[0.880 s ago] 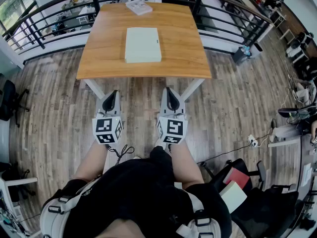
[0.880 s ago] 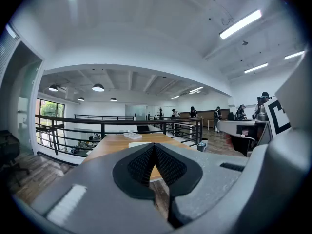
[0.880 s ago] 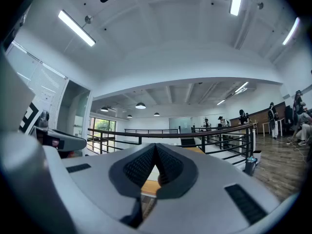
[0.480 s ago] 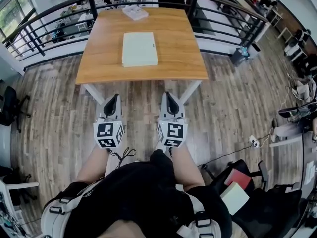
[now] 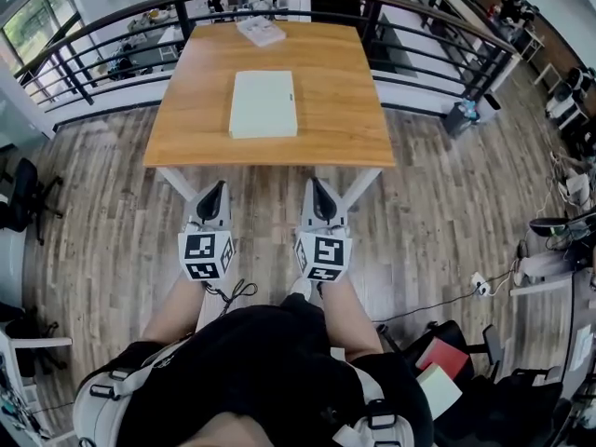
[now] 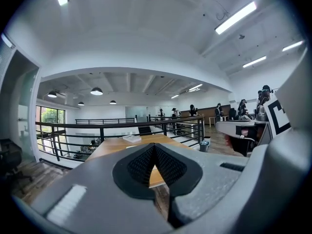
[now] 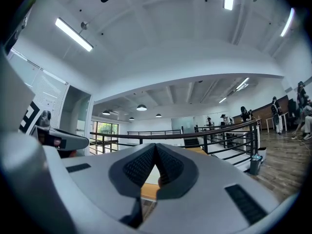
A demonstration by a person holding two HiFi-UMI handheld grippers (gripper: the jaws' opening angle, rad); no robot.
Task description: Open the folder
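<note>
Head view: left gripper (image 5: 216, 188) and right gripper (image 5: 315, 186) still wait short of the counter (image 5: 346, 110), jaws pressed together on nothing; the folder (image 5: 264, 103) lies closed, untouched.

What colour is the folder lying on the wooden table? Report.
Flat rectangular folder: pale greenish white; head view shows it best.

The folder (image 5: 264, 103) is a pale cream-white rectangle, closed and lying flat on the wooden table (image 5: 346, 110), near the middle of its top, slightly left of centre, long sides running toward the table's far edge
</note>
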